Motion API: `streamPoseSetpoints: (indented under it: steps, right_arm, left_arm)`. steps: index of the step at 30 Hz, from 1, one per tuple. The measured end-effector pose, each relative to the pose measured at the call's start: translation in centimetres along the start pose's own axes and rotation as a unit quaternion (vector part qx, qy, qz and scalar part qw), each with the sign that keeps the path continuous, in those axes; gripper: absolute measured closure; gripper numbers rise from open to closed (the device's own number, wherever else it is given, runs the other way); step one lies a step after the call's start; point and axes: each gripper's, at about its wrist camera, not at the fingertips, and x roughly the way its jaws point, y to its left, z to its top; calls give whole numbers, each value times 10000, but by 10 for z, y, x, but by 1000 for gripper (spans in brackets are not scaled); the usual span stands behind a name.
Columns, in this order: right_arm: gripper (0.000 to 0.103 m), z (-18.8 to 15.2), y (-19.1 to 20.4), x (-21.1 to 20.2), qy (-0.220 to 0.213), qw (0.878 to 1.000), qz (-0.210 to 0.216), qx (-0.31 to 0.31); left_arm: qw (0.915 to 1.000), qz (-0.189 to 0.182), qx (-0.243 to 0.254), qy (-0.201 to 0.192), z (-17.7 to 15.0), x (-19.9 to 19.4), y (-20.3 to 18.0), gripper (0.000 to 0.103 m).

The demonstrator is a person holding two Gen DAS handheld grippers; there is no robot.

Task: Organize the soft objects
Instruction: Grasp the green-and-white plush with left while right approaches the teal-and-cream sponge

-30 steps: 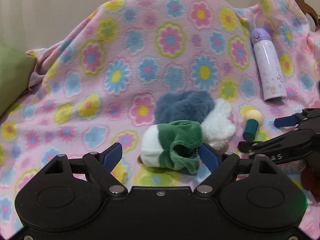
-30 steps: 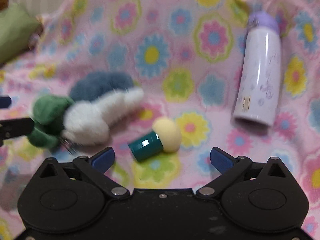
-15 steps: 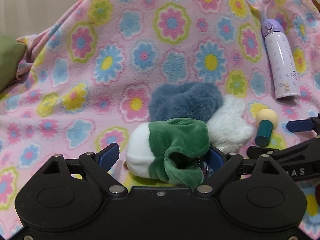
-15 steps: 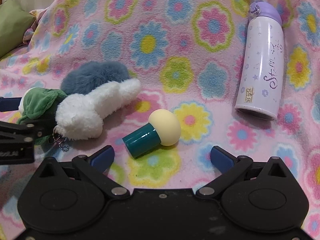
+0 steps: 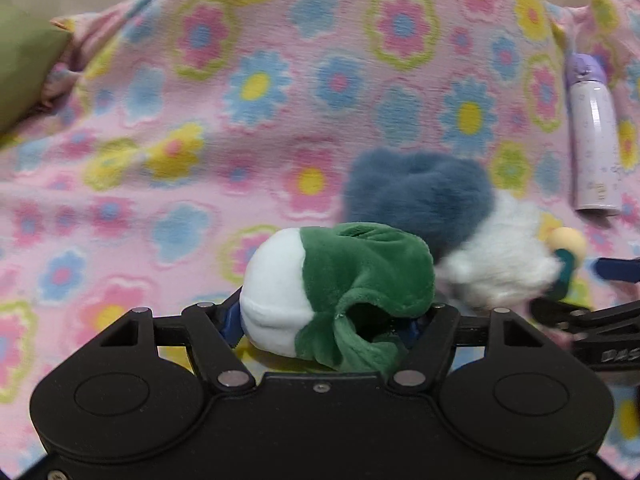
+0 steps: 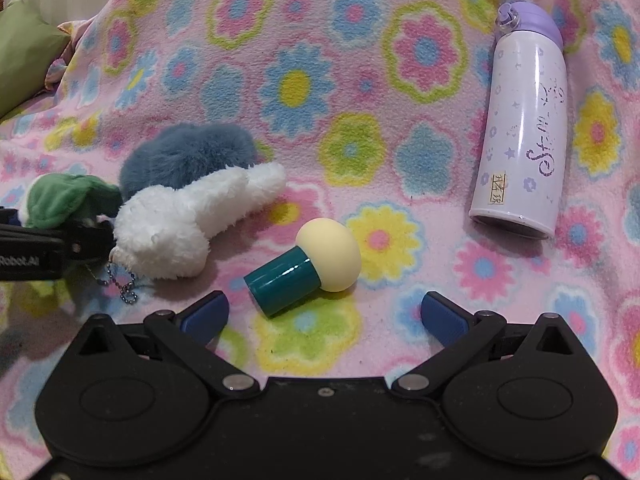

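Observation:
My left gripper (image 5: 324, 322) is shut on a green and white plush toy (image 5: 340, 292), which also shows at the left of the right wrist view (image 6: 68, 200). Right behind it lie a blue-grey fluffy plush (image 5: 420, 196) (image 6: 188, 156) and a white fluffy plush (image 5: 500, 268) (image 6: 188, 220) with a bead chain. My right gripper (image 6: 324, 314) is open and empty, just in front of a teal and cream mushroom-shaped toy (image 6: 308, 264), not touching it.
Everything lies on a pink flowered fleece blanket (image 6: 320, 92). A lilac bottle (image 6: 524, 128) lies at the right. A green cushion (image 6: 24, 52) sits at the far left edge. The right gripper's finger shows at the right of the left wrist view (image 5: 600, 344).
My left gripper moved forward around the green and white plush and shut on it. My right gripper stayed open and moved a little closer to the mushroom toy.

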Motion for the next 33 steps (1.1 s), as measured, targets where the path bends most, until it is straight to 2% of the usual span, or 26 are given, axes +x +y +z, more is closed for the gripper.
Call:
streamPoseSetpoints:
  steps: [5, 10, 14, 19, 21, 22, 23, 25, 27, 33]
  right_arm:
    - [0, 0, 0, 0, -2, 10000, 0, 0]
    - [0, 0, -1, 0, 1, 10000, -1, 1]
    - [0, 0, -1, -1, 6, 10000, -19, -4]
    - [1, 1, 3, -5, -11, 9998, -195, -44]
    - [3, 1, 5, -10, -82, 9993, -349, -92]
    - [8, 1, 6, -14, -95, 9992, -390, -89]
    - [17, 2, 6, -17, -79, 9993, -349, -54]
    - [27, 3, 5, -24, 27, 9999, 24, 124]
    - [29, 6, 9, -29, 87, 9992, 319, 208]
    - [34, 22, 33, -21, 197, 9969, 755, 78]
  left_arm:
    - [9997, 160, -181, 6, -1, 6, 23, 36]
    - [9990, 393, 181, -140, -6, 8, 10, 35]
    - [9994, 305, -97, -102, -4, 8, 20, 31]
    - [9991, 403, -87, -94, -5, 10, 17, 28]
    - [9991, 396, -112, -89, -5, 10, 18, 28]
    - [9991, 390, -120, -90, -5, 10, 18, 28]
    - [9991, 385, -127, -89, -5, 10, 19, 28]
    - [9991, 384, -130, -89, -5, 10, 19, 28]
    - [9992, 379, -134, -88, -5, 10, 19, 28]
    - [9990, 399, -166, -70, -5, 11, 20, 26]
